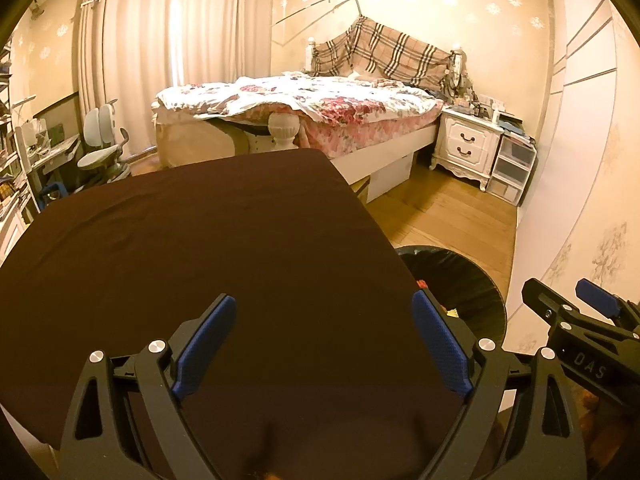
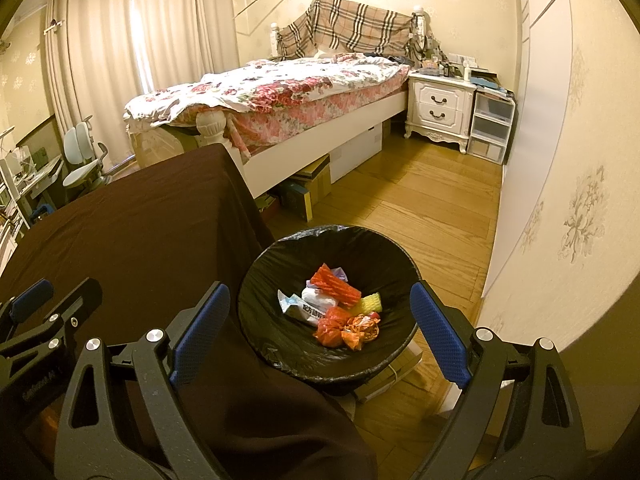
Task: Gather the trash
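Observation:
A round bin lined with a black bag [image 2: 280,340] stands on the floor at the right side of the brown-clothed table [image 2: 132,232]. Several pieces of trash lie in it: a red ridged wrapper [image 2: 334,284], a white packet [image 2: 306,304], a yellow foam piece [image 2: 370,303] and crumpled orange plastic [image 2: 360,332]. My right gripper [image 2: 320,332] is open and empty above the bin. My left gripper [image 1: 324,344] is open and empty over the bare brown tablecloth [image 1: 200,240]. The bin's rim [image 1: 476,280] shows to its right, and the right gripper [image 1: 580,312] too.
A bed with a floral quilt [image 2: 280,92] stands behind the table. A white nightstand [image 2: 436,108] and plastic drawers [image 2: 490,128] stand at the far wall. Boxes [image 2: 312,188] sit under the bed. A white chair [image 1: 102,148] and desk are at the left. Wooden floor [image 2: 420,208] lies between.

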A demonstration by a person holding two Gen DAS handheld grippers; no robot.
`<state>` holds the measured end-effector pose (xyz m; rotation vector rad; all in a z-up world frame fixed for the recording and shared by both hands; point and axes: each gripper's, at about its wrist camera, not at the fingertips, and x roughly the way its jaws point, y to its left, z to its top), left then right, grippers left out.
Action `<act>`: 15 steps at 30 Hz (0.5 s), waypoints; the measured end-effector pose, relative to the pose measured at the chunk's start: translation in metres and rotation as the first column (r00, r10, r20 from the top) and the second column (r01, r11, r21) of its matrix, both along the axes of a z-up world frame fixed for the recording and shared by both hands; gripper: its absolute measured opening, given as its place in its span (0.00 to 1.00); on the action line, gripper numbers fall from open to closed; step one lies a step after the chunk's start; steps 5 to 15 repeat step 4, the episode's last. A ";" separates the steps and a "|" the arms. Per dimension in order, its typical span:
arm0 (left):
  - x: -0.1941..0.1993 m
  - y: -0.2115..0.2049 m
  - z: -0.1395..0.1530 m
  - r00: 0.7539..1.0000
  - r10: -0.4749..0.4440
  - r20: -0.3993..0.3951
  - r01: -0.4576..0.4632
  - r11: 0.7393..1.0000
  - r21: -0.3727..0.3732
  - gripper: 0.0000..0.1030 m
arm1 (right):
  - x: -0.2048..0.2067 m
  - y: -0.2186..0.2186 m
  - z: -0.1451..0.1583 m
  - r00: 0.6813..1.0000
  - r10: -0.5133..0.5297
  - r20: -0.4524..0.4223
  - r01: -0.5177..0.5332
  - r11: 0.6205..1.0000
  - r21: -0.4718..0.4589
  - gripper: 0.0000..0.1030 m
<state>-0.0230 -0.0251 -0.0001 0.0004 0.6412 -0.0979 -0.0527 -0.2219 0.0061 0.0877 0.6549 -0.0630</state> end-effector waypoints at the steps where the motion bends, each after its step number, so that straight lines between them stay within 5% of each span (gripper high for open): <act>1: 0.000 0.000 0.001 1.000 0.004 -0.003 -0.004 1.000 0.000 0.86 | 0.000 0.000 0.000 1.000 -0.001 -0.001 0.001 1.000 0.001 0.87; 15: 0.003 0.002 0.003 1.000 0.011 -0.017 -0.011 1.000 0.004 0.86 | 0.001 0.002 -0.001 1.000 0.001 -0.005 -0.001 1.000 0.005 0.87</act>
